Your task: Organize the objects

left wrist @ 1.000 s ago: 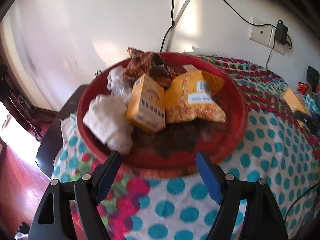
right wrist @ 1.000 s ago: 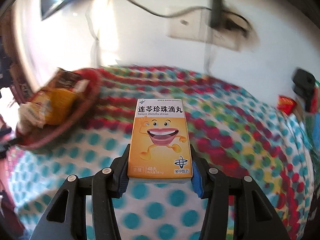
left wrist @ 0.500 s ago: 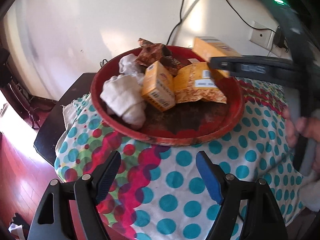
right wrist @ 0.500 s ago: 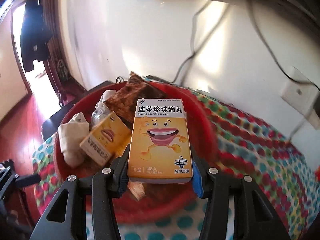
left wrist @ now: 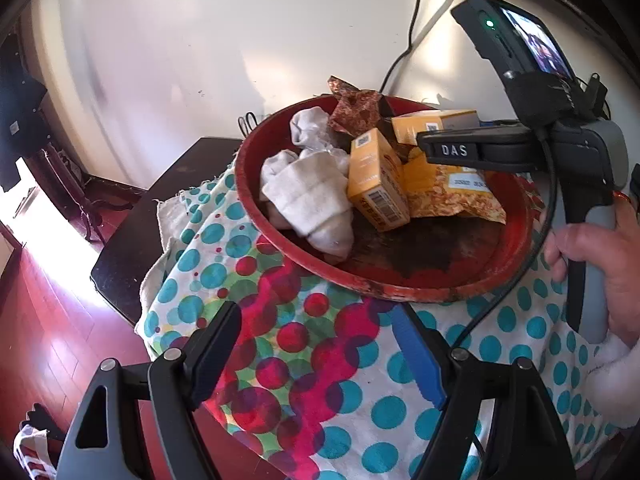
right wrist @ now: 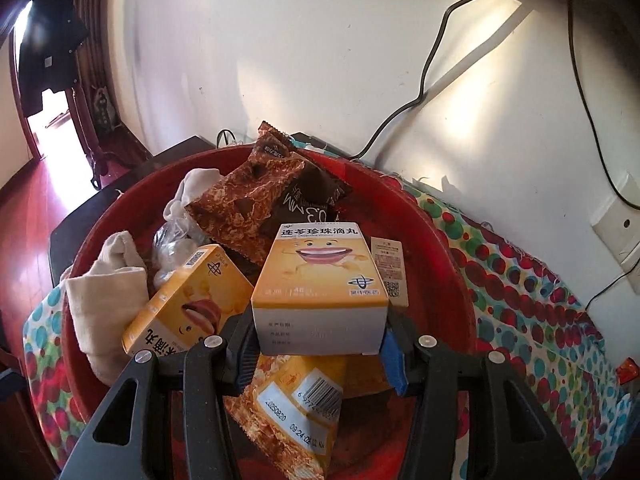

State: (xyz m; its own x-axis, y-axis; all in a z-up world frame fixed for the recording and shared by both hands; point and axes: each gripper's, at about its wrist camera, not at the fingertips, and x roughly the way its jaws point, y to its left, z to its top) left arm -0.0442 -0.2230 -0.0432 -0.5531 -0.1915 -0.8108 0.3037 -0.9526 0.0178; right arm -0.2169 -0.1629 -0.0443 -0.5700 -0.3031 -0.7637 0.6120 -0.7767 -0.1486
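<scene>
My right gripper (right wrist: 320, 354) is shut on a yellow medicine box (right wrist: 320, 284) and holds it over the red tray (right wrist: 448, 272), above an orange snack packet (right wrist: 296, 404). A second yellow box (right wrist: 184, 304), brown snack packets (right wrist: 244, 200) and white rolled socks (right wrist: 108, 296) lie in the tray. In the left wrist view the right gripper (left wrist: 424, 146) reaches in from the right with the box (left wrist: 432, 123) over the tray (left wrist: 256, 204). My left gripper (left wrist: 320, 344) is open and empty above the dotted cloth (left wrist: 304, 344), short of the tray's front rim.
The tray sits near the table's left end, on a dotted cloth (right wrist: 532, 304). A dark side table (left wrist: 140, 224) and red wood floor (left wrist: 48, 320) lie beyond the left edge. A white wall with cables (right wrist: 428, 80) and a socket (right wrist: 620, 232) is close behind.
My right gripper carried the yellow box left from over the cloth to over the tray and lowered it among the items. My left gripper drew back from the tray.
</scene>
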